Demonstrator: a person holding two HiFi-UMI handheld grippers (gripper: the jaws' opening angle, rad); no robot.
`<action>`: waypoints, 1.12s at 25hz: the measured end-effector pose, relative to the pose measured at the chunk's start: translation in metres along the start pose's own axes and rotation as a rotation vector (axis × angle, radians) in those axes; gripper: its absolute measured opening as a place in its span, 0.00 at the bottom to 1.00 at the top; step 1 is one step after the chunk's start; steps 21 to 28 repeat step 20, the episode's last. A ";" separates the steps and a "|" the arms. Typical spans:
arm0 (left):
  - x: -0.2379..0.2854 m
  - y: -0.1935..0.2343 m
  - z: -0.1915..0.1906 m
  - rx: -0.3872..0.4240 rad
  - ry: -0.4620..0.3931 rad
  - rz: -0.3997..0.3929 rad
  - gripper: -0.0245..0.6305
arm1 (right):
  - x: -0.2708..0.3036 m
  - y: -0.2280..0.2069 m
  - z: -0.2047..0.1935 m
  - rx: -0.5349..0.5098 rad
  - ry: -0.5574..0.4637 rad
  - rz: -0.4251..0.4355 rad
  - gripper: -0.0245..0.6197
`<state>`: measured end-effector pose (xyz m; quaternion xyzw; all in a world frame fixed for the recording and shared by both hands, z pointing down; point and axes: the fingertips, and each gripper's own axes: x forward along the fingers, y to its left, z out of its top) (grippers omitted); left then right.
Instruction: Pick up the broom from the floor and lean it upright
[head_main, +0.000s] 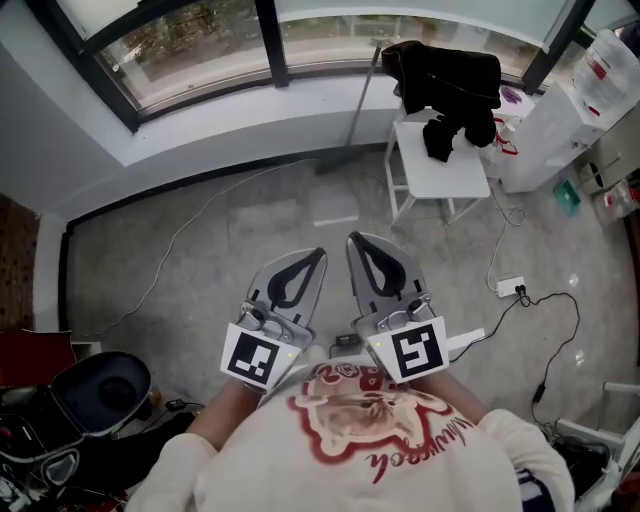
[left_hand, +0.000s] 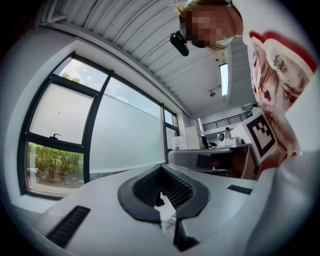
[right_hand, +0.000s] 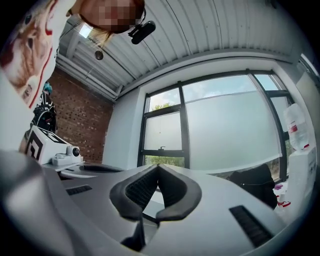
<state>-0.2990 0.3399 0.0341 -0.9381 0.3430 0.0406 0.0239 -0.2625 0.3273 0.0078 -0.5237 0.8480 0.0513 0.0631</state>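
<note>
Broom: I count one broom (head_main: 360, 102). It leans upright on the wall under the window, head on the floor, straight ahead of the two grippers and well apart from both.
Left gripper: I read the left gripper (head_main: 320, 252) (left_hand: 161, 166) as closed tip to tip with nothing between its jaws. It is held near the chest and points towards the broom.
Right gripper: the right gripper (head_main: 352, 240) (right_hand: 158, 166) sits just beside the left one, also closed and empty.
Gripper count: two, neither touching the broom.
Stool: one white stool (head_main: 440, 172), ahead and to the right of the grippers, just right of the broom.
Clothes: one black heap (head_main: 445, 75) on the stool.
Power strip: one (head_main: 510, 287), on the floor to the right of the right gripper.
</note>
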 end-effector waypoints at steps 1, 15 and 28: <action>-0.007 0.001 -0.001 -0.013 0.000 -0.006 0.06 | -0.001 0.010 0.001 -0.006 -0.002 0.003 0.07; -0.051 0.017 0.003 -0.048 -0.052 -0.002 0.06 | 0.003 0.064 -0.006 -0.036 0.020 0.023 0.07; -0.056 0.020 0.002 -0.053 -0.057 -0.001 0.06 | 0.005 0.071 -0.006 -0.043 0.023 0.025 0.07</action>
